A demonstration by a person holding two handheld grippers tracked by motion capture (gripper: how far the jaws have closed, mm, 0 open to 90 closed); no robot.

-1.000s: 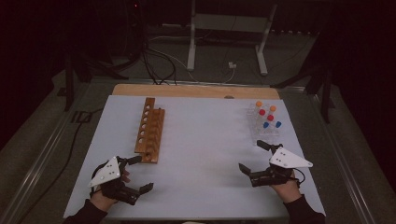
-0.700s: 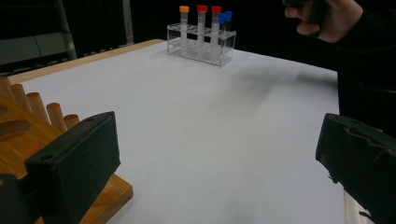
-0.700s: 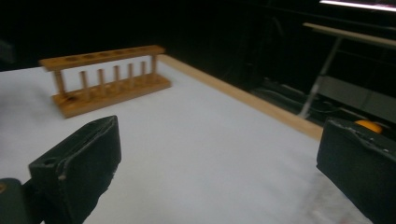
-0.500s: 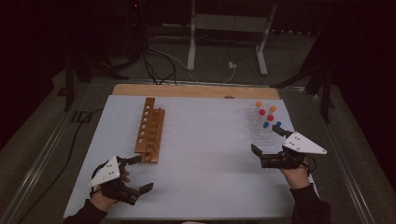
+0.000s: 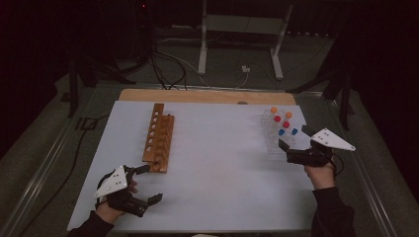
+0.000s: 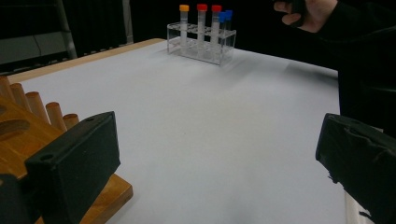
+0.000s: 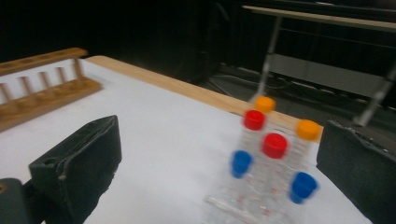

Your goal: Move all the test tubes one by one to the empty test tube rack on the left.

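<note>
High view: the clear rack [image 5: 277, 134] of capped tubes [image 5: 281, 125] stands at about 2 o'clock on the table [image 5: 217, 148], with the right tongs [image 5: 295, 144] just beside it at its near right, jaws spread, nothing held. The left tongs [image 5: 143, 183] sit at 7 o'clock, also spread and empty, near the foot of the wooden rack [image 5: 159, 138].

Left gripper view: the jaws stand wide apart over bare table. The wooden rack [image 6: 32, 135] lies at 9 o'clock, the tubes [image 6: 201, 28] far off at 12 o'clock, and the other hand [image 6: 308, 11] at 1 o'clock.

Right gripper view: open jaws frame the tubes [image 7: 273, 161], blurred; red, orange and blue caps stand above the clear rack [image 7: 247, 200].

The tubes look like light, thin, smooth plastic, probably slippery and easily tipped. I would take one just under its cap, where it clears the rack, squeeze gently and lift straight up so the light rack does not come along.
</note>
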